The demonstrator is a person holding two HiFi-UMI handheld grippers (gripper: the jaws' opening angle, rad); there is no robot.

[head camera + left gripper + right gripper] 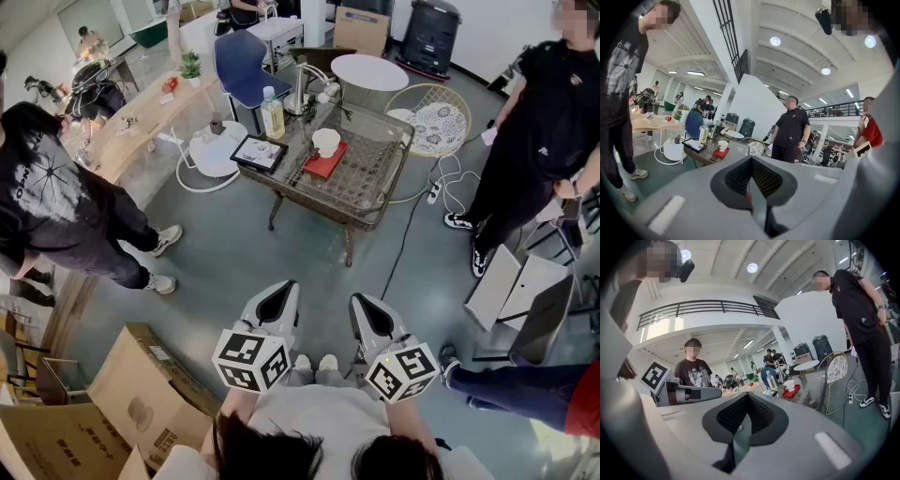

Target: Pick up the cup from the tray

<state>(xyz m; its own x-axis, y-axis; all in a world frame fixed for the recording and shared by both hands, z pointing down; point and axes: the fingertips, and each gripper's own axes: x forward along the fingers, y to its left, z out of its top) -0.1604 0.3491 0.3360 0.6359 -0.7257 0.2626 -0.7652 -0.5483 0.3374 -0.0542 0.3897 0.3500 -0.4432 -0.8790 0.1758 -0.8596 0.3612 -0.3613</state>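
A white cup [325, 142] stands on a small red tray [324, 160] on the glass-topped wicker table [366, 183], far ahead of me. The cup [723, 145] and red tray [721, 153] also show small in the left gripper view, and the cup [789, 385] shows in the right gripper view too. My left gripper [278, 298] and right gripper [367, 311] are held close to my body, well short of the table. Both are shut with nothing between their jaws.
A black tablet-like tray [259, 153] and a bottle [272, 113] share the table. A person in black [553, 122] stands at the right, another [56, 206] at the left. Cardboard boxes [103, 412] lie at the lower left. A cable [412, 220] trails on the floor.
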